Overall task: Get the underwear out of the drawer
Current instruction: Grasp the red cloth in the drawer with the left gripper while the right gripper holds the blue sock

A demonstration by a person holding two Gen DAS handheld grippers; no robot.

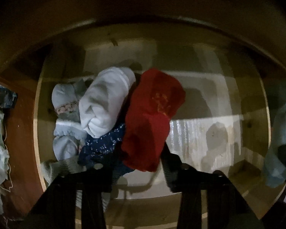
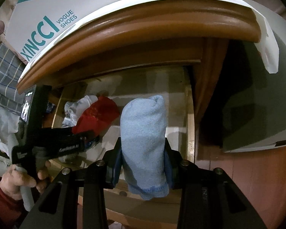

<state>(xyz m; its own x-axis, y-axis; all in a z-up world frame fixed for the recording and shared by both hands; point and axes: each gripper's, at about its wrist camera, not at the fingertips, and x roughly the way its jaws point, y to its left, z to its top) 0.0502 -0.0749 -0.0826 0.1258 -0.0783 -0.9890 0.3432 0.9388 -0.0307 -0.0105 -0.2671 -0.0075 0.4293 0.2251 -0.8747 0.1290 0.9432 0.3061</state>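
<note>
Inside the open wooden drawer (image 1: 265,114), a red rolled underwear (image 1: 150,118) is clamped between the jaws of the left gripper (image 1: 137,164), beside a white roll (image 1: 104,101) and a navy floral piece (image 1: 103,145). Above the drawer's front, a light blue rolled underwear (image 2: 143,143) is held upright, pinched by the right gripper (image 2: 143,164).

The left wrist camera looks straight down, close into the drawer (image 1: 265,114); the right wrist camera looks slanting down from nearer; both show the red underwear (image 1: 150,118).
</note>
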